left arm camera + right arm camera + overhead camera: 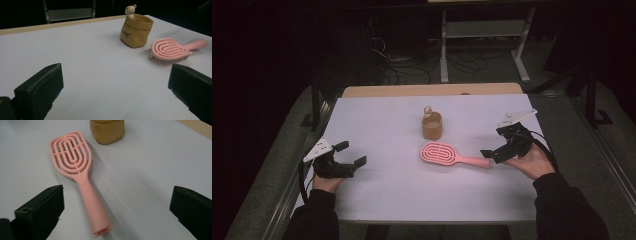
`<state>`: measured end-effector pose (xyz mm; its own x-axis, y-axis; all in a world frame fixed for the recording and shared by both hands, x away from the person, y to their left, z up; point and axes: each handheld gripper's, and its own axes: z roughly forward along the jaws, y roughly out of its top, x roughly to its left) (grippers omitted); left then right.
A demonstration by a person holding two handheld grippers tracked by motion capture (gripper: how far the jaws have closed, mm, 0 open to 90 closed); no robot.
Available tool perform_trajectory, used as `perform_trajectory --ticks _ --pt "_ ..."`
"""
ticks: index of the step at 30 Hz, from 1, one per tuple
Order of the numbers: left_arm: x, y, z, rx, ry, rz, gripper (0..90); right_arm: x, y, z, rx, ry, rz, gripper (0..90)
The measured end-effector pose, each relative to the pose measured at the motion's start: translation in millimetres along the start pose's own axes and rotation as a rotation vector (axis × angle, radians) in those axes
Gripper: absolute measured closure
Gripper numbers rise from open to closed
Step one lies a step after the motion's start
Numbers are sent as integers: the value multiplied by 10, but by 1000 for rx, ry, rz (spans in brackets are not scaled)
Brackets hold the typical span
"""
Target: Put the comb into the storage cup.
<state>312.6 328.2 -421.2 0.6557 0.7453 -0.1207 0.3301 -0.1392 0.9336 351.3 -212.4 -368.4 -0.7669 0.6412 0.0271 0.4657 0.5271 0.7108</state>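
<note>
The pink plastic hairbrush with a slotted oval head (447,154) lies flat on the white table top (382,195), a little right of the middle of the high view, bristles down and handle pointing to the right edge of the frame. That puts the handle end towards the right gripper (497,150), so I judge it is laid out for that hand to take. In the right gripper view the brush (80,177) runs from the upper left down to the lower middle, its hollow handle end lying between the two black jaws but nearer the left one, touching neither. Those jaws stand wide apart and hold nothing (the handle would fit between them with plenty of room to spare).

Just above the brush head in the high view stands a small tan crumpled paper-like pouch with a pale bear-shaped figure at its rim (432,125), upright and close to the brush; whether they touch I cannot tell. In the left gripper view the pouch (136,31) sits in the upper right, the brush (170,50) just right of it and lower.

The left gripper (349,155) rests low at the left of the high view, well apart from both things, jaws likewise spread and empty, pointing across the table towards them. It looks to be waiting its turn.
</note>
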Motion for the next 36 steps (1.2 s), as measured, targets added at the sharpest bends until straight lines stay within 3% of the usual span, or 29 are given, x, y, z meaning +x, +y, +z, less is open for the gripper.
perform_trajectory --ticks 18,36 --pt "4 -5 10 9 -3 -3 0 114 69 143 67 41 -50 0" --pt "-3 -6 19 13 -6 0 0 265 106 397 159 86 -123 0"
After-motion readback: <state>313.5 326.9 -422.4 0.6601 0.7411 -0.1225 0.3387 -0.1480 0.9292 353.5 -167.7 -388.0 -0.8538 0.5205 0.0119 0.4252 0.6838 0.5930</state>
